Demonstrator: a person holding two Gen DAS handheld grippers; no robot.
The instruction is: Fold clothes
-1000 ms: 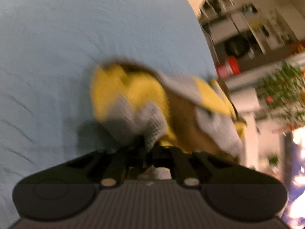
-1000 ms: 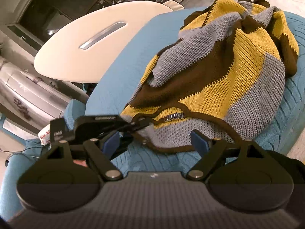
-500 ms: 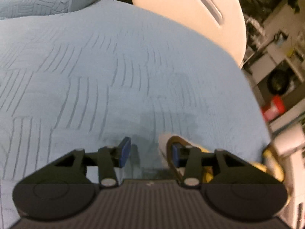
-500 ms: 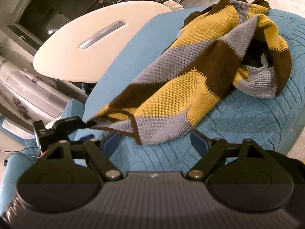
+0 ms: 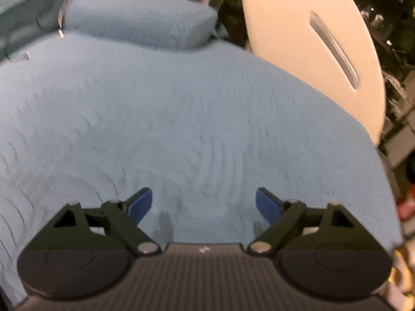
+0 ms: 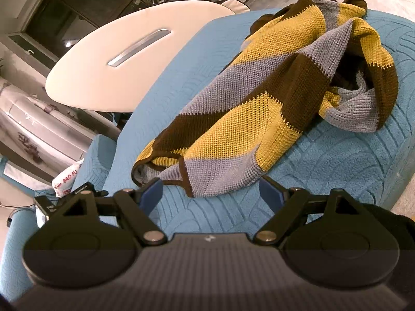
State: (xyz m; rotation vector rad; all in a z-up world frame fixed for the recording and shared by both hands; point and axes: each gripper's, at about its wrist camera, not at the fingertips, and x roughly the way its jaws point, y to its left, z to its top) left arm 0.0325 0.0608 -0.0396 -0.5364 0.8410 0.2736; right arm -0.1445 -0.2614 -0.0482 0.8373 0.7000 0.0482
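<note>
A knitted sweater in yellow, grey and brown blocks lies crumpled on the blue quilted sofa seat. Its near hem lies just ahead of my right gripper, which is open and empty, a little short of the hem. My left gripper is open and empty over bare blue cushion. Only a sliver of the sweater shows at the bottom right edge of the left wrist view. The other gripper's black body shows at the lower left of the right wrist view.
A white oval table stands beside the sofa; it also shows in the left wrist view. A blue pillow lies at the sofa's far end. A white packet with red print sits by the armrest.
My left gripper let go of the sweater, opened wide and swung away over bare cushion. The sweater dropped and stretched out flatter on the seat. My right gripper stayed open and still.
</note>
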